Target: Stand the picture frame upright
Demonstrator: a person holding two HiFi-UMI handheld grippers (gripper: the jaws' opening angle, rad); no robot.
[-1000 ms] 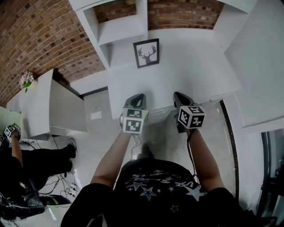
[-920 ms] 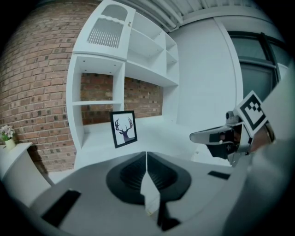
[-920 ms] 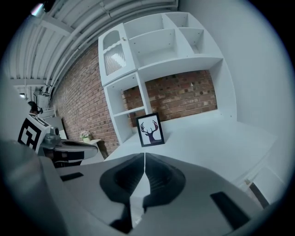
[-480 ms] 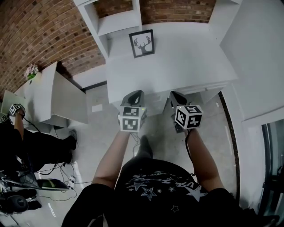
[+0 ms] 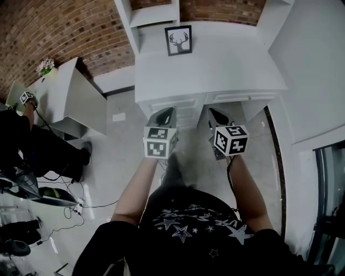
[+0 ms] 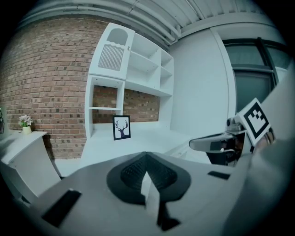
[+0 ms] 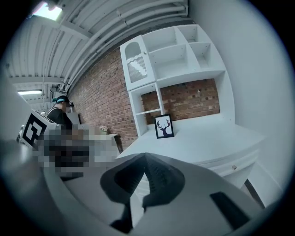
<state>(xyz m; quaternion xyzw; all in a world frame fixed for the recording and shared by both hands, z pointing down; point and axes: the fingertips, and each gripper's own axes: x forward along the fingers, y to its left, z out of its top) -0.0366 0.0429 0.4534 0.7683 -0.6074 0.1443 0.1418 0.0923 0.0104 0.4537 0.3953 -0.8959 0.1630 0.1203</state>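
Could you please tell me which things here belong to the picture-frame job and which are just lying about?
For the job: picture frame, already upright on the white desk; left gripper, right gripper, both shut, empty.
Just about: shelf unit; flowers on the side table; another person at the left.

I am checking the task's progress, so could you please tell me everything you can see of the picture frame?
The picture frame is a small rectangle with a thin black border, a white mat and a dark print of an antlered deer head. It stands upright on its lower edge at the rear of the white desk, beside the shelf unit. Only the desk seems to touch it.
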